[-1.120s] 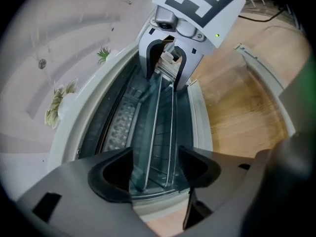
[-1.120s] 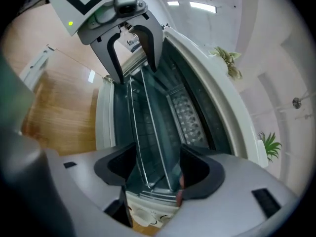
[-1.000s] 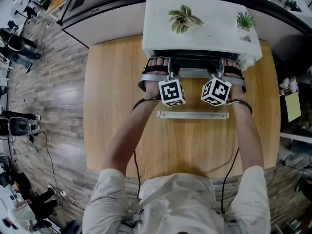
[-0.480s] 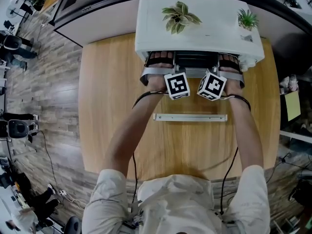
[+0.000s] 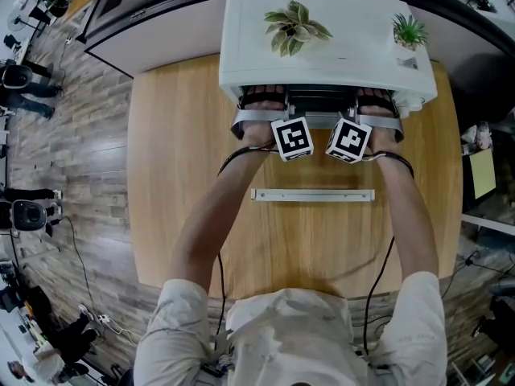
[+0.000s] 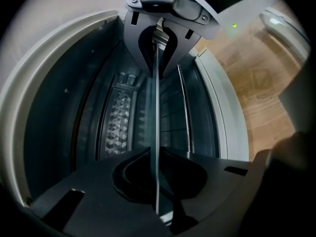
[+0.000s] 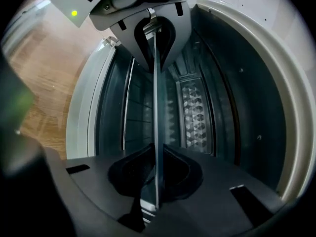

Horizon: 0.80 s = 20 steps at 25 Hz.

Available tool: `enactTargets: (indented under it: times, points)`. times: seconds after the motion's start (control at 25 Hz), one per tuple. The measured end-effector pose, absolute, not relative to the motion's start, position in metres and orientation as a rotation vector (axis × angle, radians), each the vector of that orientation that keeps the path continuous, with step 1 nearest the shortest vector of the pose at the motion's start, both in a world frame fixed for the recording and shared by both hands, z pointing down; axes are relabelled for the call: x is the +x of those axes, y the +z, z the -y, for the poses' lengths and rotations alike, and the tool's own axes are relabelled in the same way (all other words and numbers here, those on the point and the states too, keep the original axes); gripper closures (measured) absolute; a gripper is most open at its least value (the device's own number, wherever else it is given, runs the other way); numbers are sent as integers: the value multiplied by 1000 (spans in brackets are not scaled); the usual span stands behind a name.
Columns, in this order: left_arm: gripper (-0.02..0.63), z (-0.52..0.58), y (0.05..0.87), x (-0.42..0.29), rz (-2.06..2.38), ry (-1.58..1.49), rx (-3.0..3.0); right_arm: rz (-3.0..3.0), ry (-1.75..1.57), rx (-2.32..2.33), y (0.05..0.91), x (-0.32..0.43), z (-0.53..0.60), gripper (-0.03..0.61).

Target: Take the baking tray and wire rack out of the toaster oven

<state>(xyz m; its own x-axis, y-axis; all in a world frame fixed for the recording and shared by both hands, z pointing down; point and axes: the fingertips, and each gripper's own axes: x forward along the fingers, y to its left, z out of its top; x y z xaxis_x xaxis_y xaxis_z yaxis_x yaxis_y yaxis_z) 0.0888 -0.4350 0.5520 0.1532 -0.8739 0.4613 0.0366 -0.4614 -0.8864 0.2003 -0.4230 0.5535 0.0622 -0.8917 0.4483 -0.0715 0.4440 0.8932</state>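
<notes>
The white toaster oven (image 5: pixel 322 51) stands at the table's far edge with its door (image 5: pixel 312 195) dropped open. Both grippers reach into its mouth; from the head view only their marker cubes (image 5: pixel 292 138) show. A thin metal edge, the baking tray's rim (image 6: pixel 157 112), runs between the jaws. My left gripper (image 6: pixel 157 194) has just been closing and is shut on this rim. My right gripper (image 7: pixel 155 189) has closed the same way on the same rim (image 7: pixel 155 102). Each gripper sees the other further along it. Behind is a wire grid (image 6: pixel 170 117), perhaps the rack.
Two small potted plants (image 5: pixel 296 27) (image 5: pixel 409 32) sit on the oven's top. The oven's dark walls and patterned panel (image 6: pixel 116 127) close in around the grippers. The wooden table (image 5: pixel 185 175) spreads to both sides; a dark counter lies behind it.
Both hands moved forward into the oven's mouth, so the marker cubes now sit closer to the oven.
</notes>
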Motion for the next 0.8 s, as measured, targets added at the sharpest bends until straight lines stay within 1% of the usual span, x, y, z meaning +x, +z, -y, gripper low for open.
enactTargets:
  times: [0.36,0.8]
  points:
    - [568,428,554,87,-811,-1439,-1635,1376,-768,911,555,199,417,528]
    - [568,388,557,85,-725,-1429,-1653,1389,-760,879,560,197,377,529]
